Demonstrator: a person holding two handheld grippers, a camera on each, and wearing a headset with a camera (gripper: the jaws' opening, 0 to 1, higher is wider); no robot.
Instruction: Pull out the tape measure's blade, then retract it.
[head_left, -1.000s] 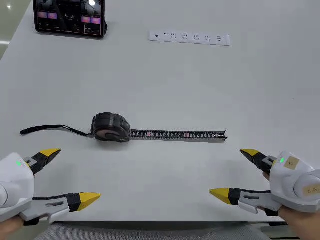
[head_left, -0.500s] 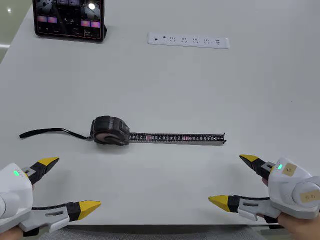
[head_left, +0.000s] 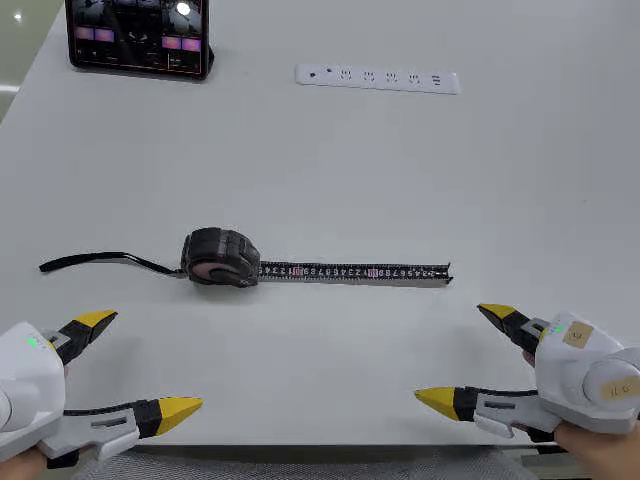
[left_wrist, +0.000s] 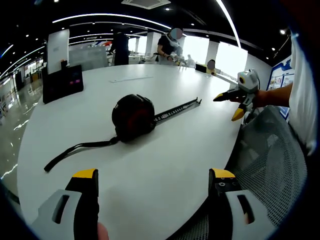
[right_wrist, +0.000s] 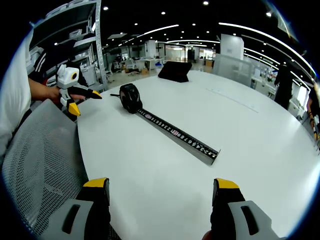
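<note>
Black and rounded, the tape measure (head_left: 220, 258) lies on its side a little left of the middle of the white surface (head_left: 330, 170), in front of you and between your two tools. Its blade (head_left: 355, 272) is drawn out to your right and lies flat on the surface, with the end hook at its far right tip. A black wrist strap (head_left: 95, 261) trails off the case the other way, to your left. Your left gripper (head_left: 147, 362) hovers near the front edge of the surface, well short of the case and touching nothing. Its yellow-tipped fingers are spread wide. Your right gripper (head_left: 455, 354) sits likewise at the near edge, on your side of the blade's hook end and apart from it, fingers spread wide with nothing between them. Farther back, a white power strip (head_left: 378, 76) lies flat beyond the blade, and a dark tablet (head_left: 138, 35) with a lit screen is propped up at the far left. Grey mesh (head_left: 300, 462) shows just under the near edge of the surface.
</note>
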